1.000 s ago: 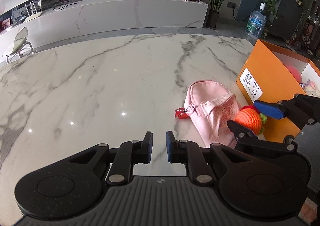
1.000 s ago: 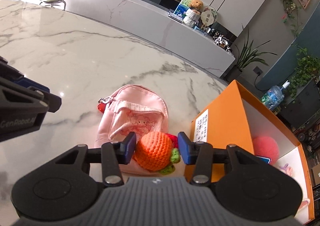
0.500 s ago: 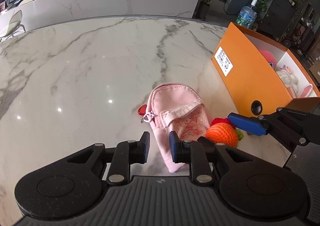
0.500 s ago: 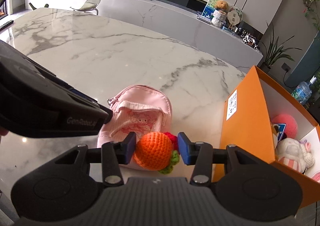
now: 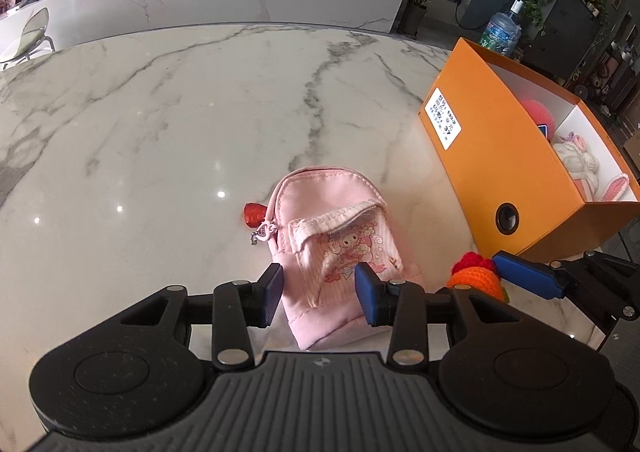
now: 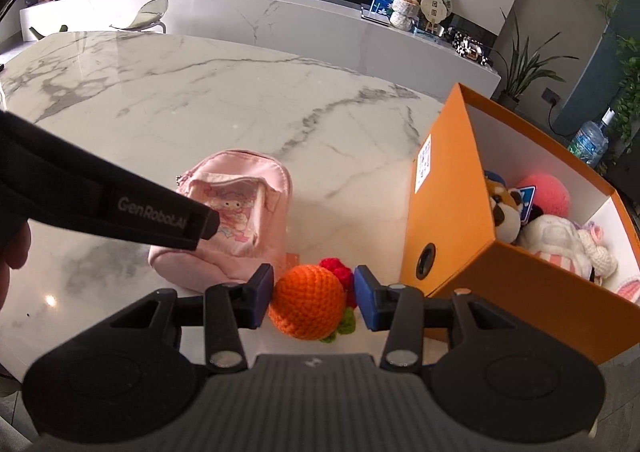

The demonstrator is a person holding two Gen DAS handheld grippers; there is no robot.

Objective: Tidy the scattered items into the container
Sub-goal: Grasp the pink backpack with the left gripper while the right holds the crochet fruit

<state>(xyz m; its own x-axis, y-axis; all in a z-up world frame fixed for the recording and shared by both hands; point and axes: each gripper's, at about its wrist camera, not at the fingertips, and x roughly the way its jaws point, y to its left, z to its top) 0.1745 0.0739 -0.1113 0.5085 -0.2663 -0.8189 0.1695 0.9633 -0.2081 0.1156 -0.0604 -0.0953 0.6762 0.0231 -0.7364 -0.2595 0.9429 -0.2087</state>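
Now, left tongs (image 5: 317,294): a second ago nearly shut over bare table (image 5: 160,123); since spread wide, straddling the near end of the pouch (image 5: 336,244), pads beside it but not yet pressing.
Meaning: likely set to pinch the pouch next.
Pouch: flat on the table, between the left pads, left of the right tongs.
Ball (image 6: 308,302): clenched in the right tongs (image 6: 314,302), unchanged, apparently just off the table.
Box (image 6: 448,211): ahead-right of both tongs, toys already inside.
Pose: both tongs low, level, pointing forward, side by side.
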